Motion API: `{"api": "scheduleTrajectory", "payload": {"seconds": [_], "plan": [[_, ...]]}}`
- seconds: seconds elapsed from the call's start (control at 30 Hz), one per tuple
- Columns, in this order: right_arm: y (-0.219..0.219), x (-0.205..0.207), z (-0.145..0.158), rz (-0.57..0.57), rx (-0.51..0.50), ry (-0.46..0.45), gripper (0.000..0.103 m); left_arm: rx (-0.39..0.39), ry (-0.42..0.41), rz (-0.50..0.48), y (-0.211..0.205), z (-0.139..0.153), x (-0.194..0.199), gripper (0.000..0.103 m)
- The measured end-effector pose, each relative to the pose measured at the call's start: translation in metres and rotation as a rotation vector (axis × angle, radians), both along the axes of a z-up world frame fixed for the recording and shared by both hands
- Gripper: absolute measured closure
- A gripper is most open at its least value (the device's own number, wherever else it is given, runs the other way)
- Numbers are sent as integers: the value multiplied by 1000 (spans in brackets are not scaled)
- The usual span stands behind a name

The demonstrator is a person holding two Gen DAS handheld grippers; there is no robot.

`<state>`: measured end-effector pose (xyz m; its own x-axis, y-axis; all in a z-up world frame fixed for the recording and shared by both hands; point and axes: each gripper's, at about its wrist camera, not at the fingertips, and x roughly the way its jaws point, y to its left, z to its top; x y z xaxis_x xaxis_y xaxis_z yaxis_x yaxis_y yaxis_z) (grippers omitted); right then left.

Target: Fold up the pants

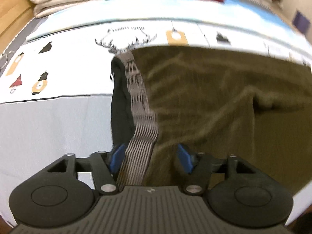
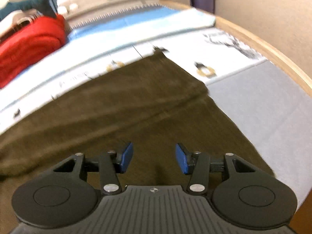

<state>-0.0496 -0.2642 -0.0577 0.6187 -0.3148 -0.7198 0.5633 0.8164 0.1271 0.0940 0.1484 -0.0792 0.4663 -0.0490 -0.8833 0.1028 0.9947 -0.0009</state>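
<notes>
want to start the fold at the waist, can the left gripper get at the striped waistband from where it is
Probably yes. The left gripper stands open, with the striped waistband running up between its blue pads. Nothing lies over the band. Whether the pads touch it, blur hides.
</notes>
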Motion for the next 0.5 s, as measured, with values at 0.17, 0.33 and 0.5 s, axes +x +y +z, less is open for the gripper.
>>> {"api": "scheduleTrajectory", "payload": {"seconds": [0.17, 0.33, 0.5], "plan": [[23, 26, 21, 38, 98, -124, 71, -44, -23, 45, -15, 6, 26, 96], [51, 57, 34, 130, 124, -183, 88, -59, -61, 108, -37, 10, 51, 96], [75, 87, 37, 173, 193, -193, 87, -68, -93, 171, -53, 7, 81, 96]]}}
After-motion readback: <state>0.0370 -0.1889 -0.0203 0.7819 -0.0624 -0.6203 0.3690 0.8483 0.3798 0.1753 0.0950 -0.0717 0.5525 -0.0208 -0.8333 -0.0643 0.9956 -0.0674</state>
